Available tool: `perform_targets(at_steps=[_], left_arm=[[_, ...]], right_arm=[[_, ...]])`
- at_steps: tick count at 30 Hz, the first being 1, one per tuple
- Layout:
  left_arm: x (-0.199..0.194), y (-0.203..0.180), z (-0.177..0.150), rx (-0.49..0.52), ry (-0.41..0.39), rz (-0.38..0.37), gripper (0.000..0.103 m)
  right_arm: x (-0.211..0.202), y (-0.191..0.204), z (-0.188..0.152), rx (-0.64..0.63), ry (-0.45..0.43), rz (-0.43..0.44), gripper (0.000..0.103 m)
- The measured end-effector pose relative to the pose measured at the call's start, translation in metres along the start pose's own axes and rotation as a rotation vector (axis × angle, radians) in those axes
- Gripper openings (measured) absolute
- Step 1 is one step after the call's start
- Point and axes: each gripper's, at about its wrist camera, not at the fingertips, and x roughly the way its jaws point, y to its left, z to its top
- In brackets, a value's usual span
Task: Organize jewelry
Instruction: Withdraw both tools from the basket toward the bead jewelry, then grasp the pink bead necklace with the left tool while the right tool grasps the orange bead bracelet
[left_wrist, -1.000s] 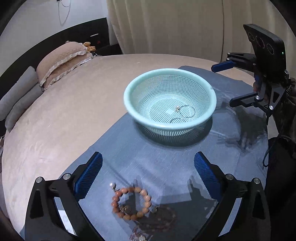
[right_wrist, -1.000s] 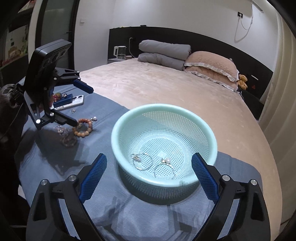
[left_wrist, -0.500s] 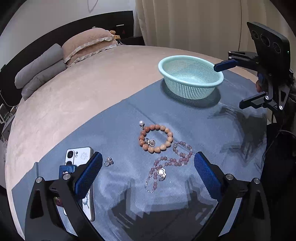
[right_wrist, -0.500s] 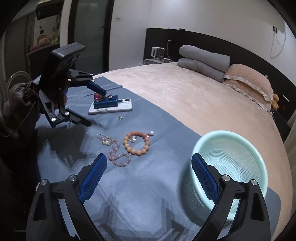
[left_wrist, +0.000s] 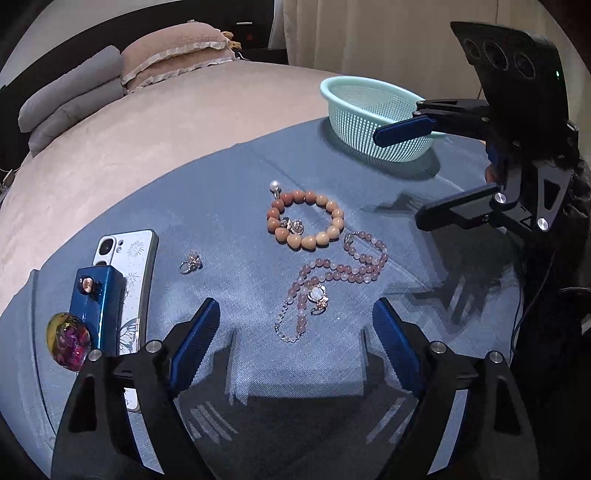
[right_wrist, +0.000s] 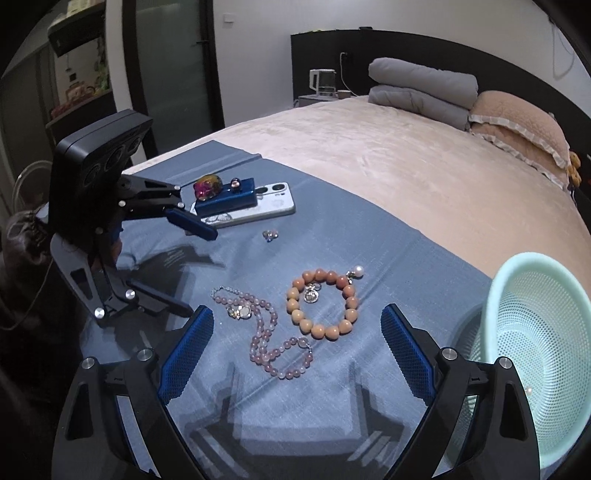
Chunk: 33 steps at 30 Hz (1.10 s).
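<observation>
Blue cloth (left_wrist: 229, 206) on beige bed (right_wrist: 388, 162); curtain (left_wrist: 369, 33) behind.

I am seeing my left claw (left_wrist: 295, 332) showing black arms and blue pads (left_wrist: 195, 343). In the middle of the frame, an orange bead bracelet (left_wrist: 306, 219) is lying on a blue cloth (left_wrist: 229, 206). A pink bead necklace (left_wrist: 332, 273) is glowing pale. At the upper right, a mint-green basket (left_wrist: 369, 110) is showing tiny holes. At the left, a white phone (left_wrist: 142, 266) is showing flowers and a butterfly.
</observation>
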Motion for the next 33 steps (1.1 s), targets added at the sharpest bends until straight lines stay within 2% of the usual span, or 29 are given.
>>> perform_targets(at_steps=[1, 4, 8, 10, 14, 16, 17, 19, 20, 21, 23, 25, 31, 33], left_arm=[[0.003, 0.001, -0.001, -0.002, 0.006, -0.011, 0.08], [0.01, 0.008, -0.006, -0.028, 0.003, -0.043, 0.076], [0.016, 0.021, -0.009, -0.073, -0.006, -0.062, 0.059], [0.024, 0.025, -0.01, -0.084, 0.027, -0.045, 0.052], [0.03, 0.02, -0.015, -0.062, 0.018, -0.025, 0.052], [0.032, 0.016, -0.015, -0.04, 0.021, 0.0, 0.051], [0.032, 0.014, -0.015, -0.03, 0.021, 0.011, 0.048], [0.032, 0.005, -0.014, -0.004, 0.017, 0.007, 0.028], [0.033, 0.0, -0.014, 0.012, 0.018, 0.003, 0.014], [0.035, -0.006, -0.014, 0.027, 0.02, 0.017, 0.01], [0.037, -0.01, -0.014, 0.011, 0.023, 0.052, 0.01], [0.035, -0.005, -0.014, -0.063, 0.017, 0.043, 0.01], [0.03, -0.003, -0.017, -0.232, -0.006, 0.045, 0.009], [0.027, -0.003, -0.018, -0.275, -0.013, 0.044, 0.009]], right_arm=[[0.006, 0.0, 0.001, 0.001, 0.005, -0.002, 0.086], [0.025, -0.002, 0.005, 0.023, 0.042, -0.008, 0.072], [0.043, -0.009, 0.005, 0.073, 0.065, -0.029, 0.068], [0.049, -0.012, 0.004, 0.091, 0.076, -0.056, 0.065], [0.064, -0.021, 0.0, 0.12, 0.129, -0.139, 0.051], [0.073, -0.023, -0.004, 0.13, 0.159, -0.153, 0.045], [0.075, -0.023, -0.006, 0.13, 0.157, -0.16, 0.044], [0.077, -0.018, -0.008, 0.111, 0.152, -0.186, 0.044], [0.077, -0.016, -0.008, 0.105, 0.152, -0.188, 0.039], [0.077, -0.015, -0.009, 0.106, 0.153, -0.193, 0.036], [0.077, -0.013, -0.009, 0.109, 0.16, -0.187, 0.021], [0.075, -0.015, -0.01, 0.142, 0.166, -0.166, 0.011], [0.055, -0.035, -0.022, 0.348, 0.126, -0.06, 0.011], [0.046, -0.036, -0.023, 0.378, 0.101, -0.044, 0.011]])
